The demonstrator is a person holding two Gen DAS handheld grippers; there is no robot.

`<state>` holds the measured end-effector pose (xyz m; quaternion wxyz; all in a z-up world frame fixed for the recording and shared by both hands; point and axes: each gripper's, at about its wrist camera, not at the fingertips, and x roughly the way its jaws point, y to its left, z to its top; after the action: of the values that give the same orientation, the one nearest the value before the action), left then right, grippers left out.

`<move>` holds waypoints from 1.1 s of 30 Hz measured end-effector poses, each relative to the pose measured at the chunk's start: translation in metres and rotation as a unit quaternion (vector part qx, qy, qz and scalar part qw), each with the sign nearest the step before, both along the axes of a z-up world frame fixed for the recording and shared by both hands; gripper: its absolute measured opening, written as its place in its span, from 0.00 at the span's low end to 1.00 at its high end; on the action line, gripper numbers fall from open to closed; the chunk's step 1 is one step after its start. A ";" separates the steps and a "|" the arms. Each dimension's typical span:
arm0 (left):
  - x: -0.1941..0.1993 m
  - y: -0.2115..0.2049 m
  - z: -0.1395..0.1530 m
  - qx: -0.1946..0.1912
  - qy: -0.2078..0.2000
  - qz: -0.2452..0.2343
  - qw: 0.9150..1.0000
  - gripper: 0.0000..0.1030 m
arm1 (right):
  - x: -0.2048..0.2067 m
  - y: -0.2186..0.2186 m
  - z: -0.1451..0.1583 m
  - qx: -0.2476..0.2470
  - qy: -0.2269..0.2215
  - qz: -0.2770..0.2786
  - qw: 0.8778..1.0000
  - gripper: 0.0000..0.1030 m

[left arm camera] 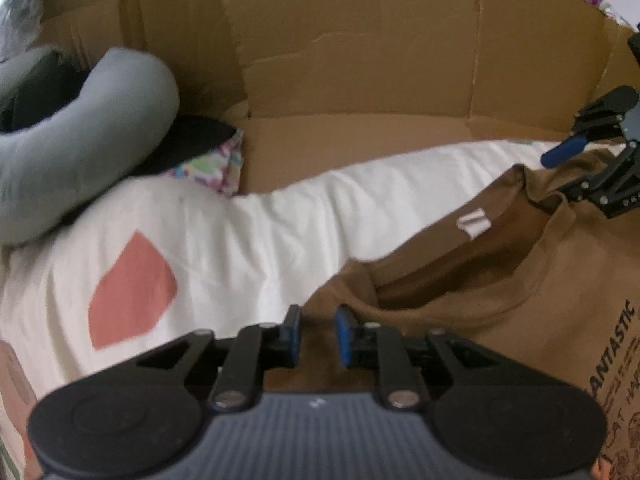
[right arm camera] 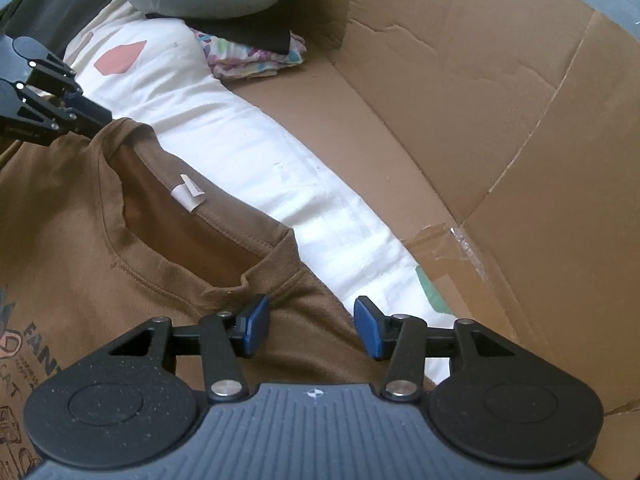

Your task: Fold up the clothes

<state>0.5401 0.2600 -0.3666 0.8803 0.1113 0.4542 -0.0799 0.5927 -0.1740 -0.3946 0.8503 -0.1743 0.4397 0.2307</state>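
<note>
Two blue-padded grippers, left (left arm camera: 318, 334) and right (right arm camera: 311, 326), released over the brown printed T-shirt (right arm camera: 100, 264).
Shirt lies face-up on white bedding (left arm camera: 224, 236); spreading looks finished; next, regrasp one shoulder to fold across.

The brown T-shirt (right arm camera: 100, 264) runs past the frame, its print (right arm camera: 24, 344) cut off.

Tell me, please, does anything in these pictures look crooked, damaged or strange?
Yes. The cardboard wall behind the bed is creased and torn along its edges. On the brown T-shirt, the white neck label is curled up rather than flat. Nothing looks spilled.
</note>
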 end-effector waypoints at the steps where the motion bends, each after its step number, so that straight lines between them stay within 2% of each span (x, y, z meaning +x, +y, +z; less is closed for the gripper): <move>1: 0.002 0.000 0.002 0.000 -0.004 -0.003 1.000 0.19 | 0.001 -0.001 0.001 0.002 0.000 0.001 1.000 0.53; 10: 0.017 -0.012 0.015 -0.029 -0.014 -0.001 0.999 0.19 | 0.010 0.010 -0.001 0.010 0.005 0.019 1.000 0.51; 12: 0.019 -0.018 0.014 -0.033 -0.001 0.007 0.999 0.17 | 0.010 0.014 -0.006 0.007 0.009 0.017 1.000 0.51; 14: 0.022 -0.022 0.010 -0.031 0.015 0.019 0.999 0.11 | 0.010 0.015 -0.009 0.005 0.013 0.014 1.000 0.51; 21: 0.036 -0.021 -0.001 -0.060 0.063 0.077 0.993 0.11 | 0.011 0.007 -0.010 0.019 0.023 0.005 1.000 0.50; 26: 0.041 -0.024 -0.011 -0.056 0.088 0.093 0.990 0.09 | 0.012 0.002 -0.012 0.032 0.031 -0.009 0.999 0.50; 28: 0.043 -0.023 -0.012 -0.057 0.093 0.104 0.989 0.00 | 0.012 0.001 -0.012 0.033 0.032 -0.013 0.999 0.50; 29: 0.043 -0.022 -0.012 -0.059 0.096 0.110 0.988 0.00 | 0.011 0.001 -0.012 0.033 0.032 -0.013 0.999 0.50; 33: 0.043 -0.007 0.002 -0.116 0.085 0.140 0.980 0.00 | 0.011 -0.002 -0.012 0.036 0.034 -0.015 0.999 0.49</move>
<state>0.5836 0.2530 -0.3642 0.8481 -0.0637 0.5257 -0.0175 0.6035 -0.1756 -0.4068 0.8438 -0.1286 0.4626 0.2395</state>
